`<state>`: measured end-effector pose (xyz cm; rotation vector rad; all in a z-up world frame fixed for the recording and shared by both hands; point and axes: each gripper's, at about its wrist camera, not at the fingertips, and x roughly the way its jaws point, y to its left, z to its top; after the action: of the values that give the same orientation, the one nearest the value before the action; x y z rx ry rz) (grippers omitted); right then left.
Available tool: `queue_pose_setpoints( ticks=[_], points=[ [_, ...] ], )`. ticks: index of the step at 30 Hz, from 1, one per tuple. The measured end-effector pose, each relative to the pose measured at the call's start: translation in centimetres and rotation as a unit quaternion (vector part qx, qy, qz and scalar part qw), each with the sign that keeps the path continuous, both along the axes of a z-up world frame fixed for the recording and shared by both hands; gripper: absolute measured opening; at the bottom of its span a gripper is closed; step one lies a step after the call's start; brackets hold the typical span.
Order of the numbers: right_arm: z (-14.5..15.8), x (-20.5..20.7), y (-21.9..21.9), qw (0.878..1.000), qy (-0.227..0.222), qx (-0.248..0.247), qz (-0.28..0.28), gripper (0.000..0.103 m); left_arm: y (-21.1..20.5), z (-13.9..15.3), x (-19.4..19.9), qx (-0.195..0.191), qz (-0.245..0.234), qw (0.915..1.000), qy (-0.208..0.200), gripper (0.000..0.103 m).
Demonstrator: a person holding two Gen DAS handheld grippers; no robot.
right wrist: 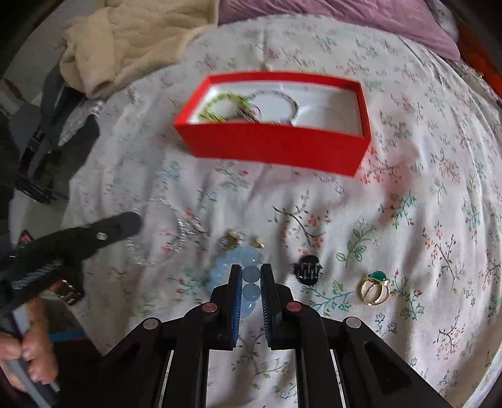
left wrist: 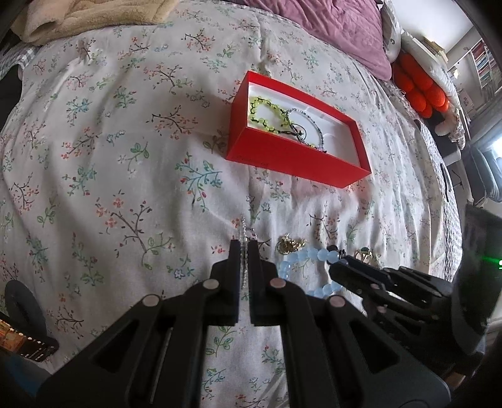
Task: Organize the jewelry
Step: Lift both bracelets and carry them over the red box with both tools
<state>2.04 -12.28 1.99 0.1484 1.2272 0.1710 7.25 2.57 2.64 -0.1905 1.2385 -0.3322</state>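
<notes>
A red box with a white inside lies on the floral bedspread and holds a yellow-green bead bracelet and a dark beaded bracelet. My left gripper is shut on a silver crystal bracelet near the bed's front. My right gripper is shut on a light blue bead bracelet. Gold earrings, a black hair clip and a gold ring with a green stone lie loose nearby.
A beige blanket and a purple pillow lie at the far end of the bed. An orange cushion sits at the right edge. A crystal bottle lies at the left edge.
</notes>
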Motion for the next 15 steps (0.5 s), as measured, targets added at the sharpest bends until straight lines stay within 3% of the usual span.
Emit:
queue_pose_setpoints(
  ticks=[15],
  points=[
    [5.7,-0.1,-2.3,0.997,-0.06,0.052,-0.02,0.012,0.2,1.8,0.1,-0.016,0.007,0.9996,-0.024,0.005]
  ],
)
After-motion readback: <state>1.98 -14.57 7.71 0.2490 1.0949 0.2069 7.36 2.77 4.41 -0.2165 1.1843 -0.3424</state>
